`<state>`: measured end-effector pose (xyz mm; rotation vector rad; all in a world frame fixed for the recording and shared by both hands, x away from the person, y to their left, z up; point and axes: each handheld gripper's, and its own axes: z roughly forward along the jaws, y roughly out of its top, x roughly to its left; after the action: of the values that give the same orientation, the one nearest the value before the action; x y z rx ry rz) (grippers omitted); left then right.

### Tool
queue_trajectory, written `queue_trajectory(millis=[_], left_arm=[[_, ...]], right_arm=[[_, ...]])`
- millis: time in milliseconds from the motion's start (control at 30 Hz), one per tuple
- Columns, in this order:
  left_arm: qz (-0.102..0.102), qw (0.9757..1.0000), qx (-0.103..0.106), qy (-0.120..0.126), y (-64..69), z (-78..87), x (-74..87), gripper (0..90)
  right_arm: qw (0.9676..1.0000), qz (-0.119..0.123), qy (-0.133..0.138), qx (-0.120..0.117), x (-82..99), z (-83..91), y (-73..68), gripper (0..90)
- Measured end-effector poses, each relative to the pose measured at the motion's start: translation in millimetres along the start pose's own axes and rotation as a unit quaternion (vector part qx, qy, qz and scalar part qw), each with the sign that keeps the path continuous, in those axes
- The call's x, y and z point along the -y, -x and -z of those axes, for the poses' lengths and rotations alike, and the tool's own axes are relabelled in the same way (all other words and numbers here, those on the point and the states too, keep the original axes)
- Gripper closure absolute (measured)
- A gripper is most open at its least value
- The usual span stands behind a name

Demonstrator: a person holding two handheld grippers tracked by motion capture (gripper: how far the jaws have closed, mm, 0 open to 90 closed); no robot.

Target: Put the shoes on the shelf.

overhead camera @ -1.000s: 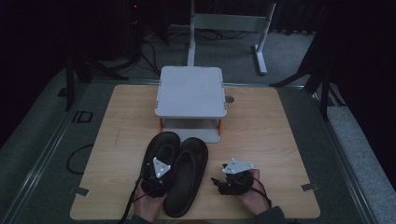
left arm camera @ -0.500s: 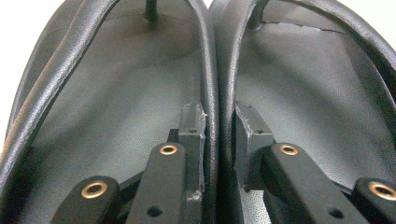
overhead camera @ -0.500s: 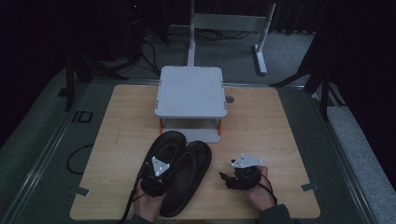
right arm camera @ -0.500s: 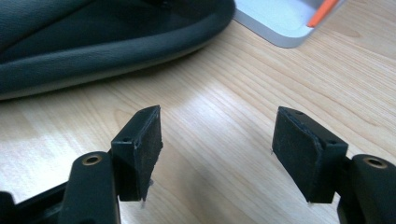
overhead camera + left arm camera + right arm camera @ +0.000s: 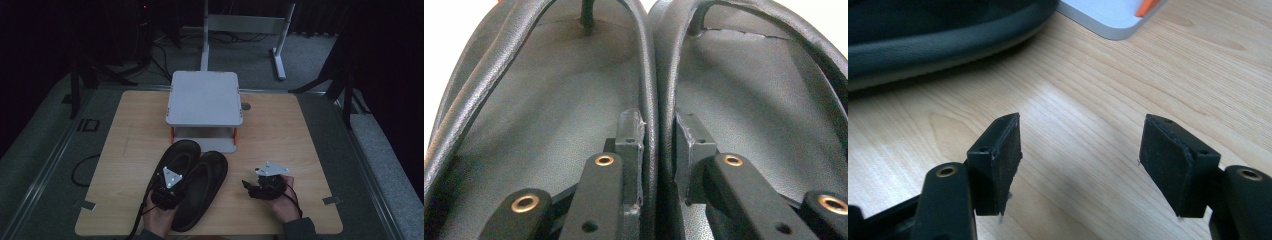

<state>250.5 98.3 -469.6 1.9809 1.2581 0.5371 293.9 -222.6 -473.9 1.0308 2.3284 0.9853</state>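
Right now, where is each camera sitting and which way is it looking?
High view: sits above the person's side, looks forward and down on the wooden table, grey stand and pair of slippers; both hands show, with the left gripper and right gripper.
Left gripper view: rides the left gripper, looks along the slippers; its jaws pinch their two touching inner edges.
Right gripper view: rides the right gripper, looks over bare table; its jaws stand open.
Shared: the slippers show in all three.
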Motion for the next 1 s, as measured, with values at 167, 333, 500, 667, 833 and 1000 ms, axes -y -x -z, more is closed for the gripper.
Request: queue_trajectory(millis=[167, 333, 500, 667, 833, 1000], left_arm=[[0.000, 1.0000, -0.001, 0.003, -0.3, 1.0, -3.7, 75.3], [0.001, 1.0000, -0.001, 0.009, -0.4, 0.9, -7.9, 75.2], [0.001, 0.9999, -0.002, 0.012, -0.4, -0.3, -12.8, 75.3], [0.004, 0.9999, -0.001, 0.015, 0.1, -2.9, -17.6, 75.2], [0.008, 0.9998, -0.002, 0.017, 0.1, -6.0, -22.9, 75.2], [0.012, 0.9997, -0.002, 0.021, 0.3, -7.3, -26.3, 75.2]], right_arm=[[1.0000, -0.004, -0.002, 0.003, 1.2, -0.5, 2.3, 32.7], [1.0000, -0.004, -0.004, 0.005, 1.8, -1.4, 2.8, 32.7], [0.9999, -0.007, -0.005, 0.007, 2.7, -1.6, 4.4, 32.7], [0.9999, -0.009, -0.007, 0.008, 3.5, -2.1, 5.4, 32.8], [0.9999, -0.009, -0.007, 0.009, 3.9, -2.9, 5.3, 32.8], [0.9999, -0.008, -0.009, 0.008, 4.2, -3.9, 4.9, 32.8]])
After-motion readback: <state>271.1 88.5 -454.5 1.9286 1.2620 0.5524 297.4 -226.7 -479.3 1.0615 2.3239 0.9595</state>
